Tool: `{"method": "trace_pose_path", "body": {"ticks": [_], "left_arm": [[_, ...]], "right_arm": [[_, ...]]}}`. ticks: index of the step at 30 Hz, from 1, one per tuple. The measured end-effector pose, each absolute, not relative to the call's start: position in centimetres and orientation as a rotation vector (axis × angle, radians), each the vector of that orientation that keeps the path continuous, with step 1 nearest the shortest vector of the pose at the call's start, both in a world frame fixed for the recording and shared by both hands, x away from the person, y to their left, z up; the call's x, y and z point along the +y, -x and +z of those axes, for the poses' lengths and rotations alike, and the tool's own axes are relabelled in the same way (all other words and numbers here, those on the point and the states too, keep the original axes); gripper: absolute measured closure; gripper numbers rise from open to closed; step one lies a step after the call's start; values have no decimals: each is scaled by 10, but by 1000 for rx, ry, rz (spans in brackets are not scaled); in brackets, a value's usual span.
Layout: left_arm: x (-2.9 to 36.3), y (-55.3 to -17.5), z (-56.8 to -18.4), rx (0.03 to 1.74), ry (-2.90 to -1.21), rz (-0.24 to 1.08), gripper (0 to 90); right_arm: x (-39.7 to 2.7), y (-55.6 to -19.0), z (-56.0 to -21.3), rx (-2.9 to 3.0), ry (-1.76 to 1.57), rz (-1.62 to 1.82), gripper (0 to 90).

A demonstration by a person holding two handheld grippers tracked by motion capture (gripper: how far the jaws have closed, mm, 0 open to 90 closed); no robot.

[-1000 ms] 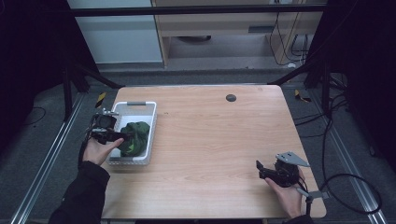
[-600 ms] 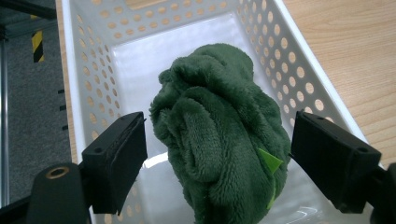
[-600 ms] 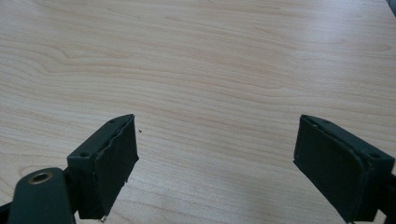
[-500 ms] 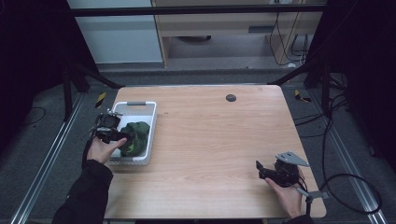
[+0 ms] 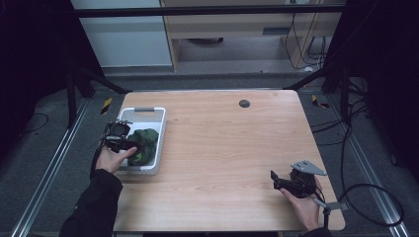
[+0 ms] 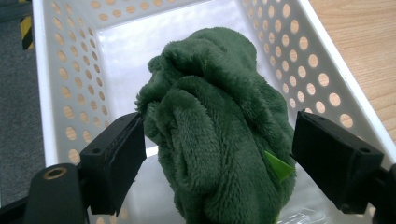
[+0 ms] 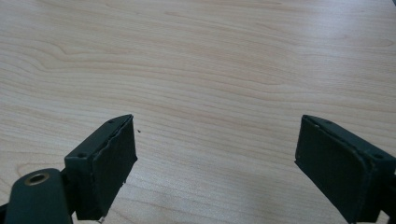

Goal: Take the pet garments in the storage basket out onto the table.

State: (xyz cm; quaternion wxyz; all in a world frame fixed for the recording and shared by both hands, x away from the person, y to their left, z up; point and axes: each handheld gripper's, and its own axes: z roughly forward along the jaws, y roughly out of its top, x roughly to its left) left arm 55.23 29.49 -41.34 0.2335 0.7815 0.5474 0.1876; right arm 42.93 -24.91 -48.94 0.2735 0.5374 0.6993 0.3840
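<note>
**Left jaws spread around the green plush in the basket; right gripper idle and spread over bare wood**

From the high view I see my left gripper (image 5: 129,143) at the left edge of the table (image 5: 227,148), reaching over the near left wall of the white perforated basket (image 5: 148,168). The green plush cloth (image 5: 144,146) lies bunched inside that basket, towards its near half, and the jaws point into it.

In the left gripper view the green plush cloth (image 6: 217,135) rises as a crumpled mound between my two black jaws. The jaws stand wide. The left jaw seems to brush the fleece at its inner edge, though I cannot tell whether it truly touches; the right jaw stands apart from the cloth, with a gap showing. A small bright green tag (image 6: 277,166) sticks out of the plush on the right jaw's side. The white perforated basket (image 6: 299,56) surrounds the cloth on all sides.

My right gripper (image 5: 277,181) rests low at the near right corner of the table, well apart from the basket. In the right gripper view its jaws are released, spread wide over plain wood (image 7: 210,70), grasping nothing.
</note>
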Motion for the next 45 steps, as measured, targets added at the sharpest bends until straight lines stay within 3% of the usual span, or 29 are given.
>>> {"method": "trace_pose_path", "body": {"ticks": [17, 24, 26, 39, 45], "left_arm": [[290, -560, -427, 1548, -2177, 471, 178], [290, -561, -430, 1564, -2178, 460, 276], [290, -562, -431, 1578, -2176, 455, 351], [291, -562, -431, 1634, -2154, 412, 624], [291, -560, -428, 1625, -2138, 420, 661]], "right_arm": [[-249, -430, -490, 1891, -1455, 1031, 115], [-249, -430, -490, 1890, -1449, 1026, 115], [-249, -430, -490, 1892, -1456, 1029, 114], [-250, -430, -490, 1896, -1464, 1027, 110], [-250, -430, -490, 1897, -1465, 1025, 109]]}}
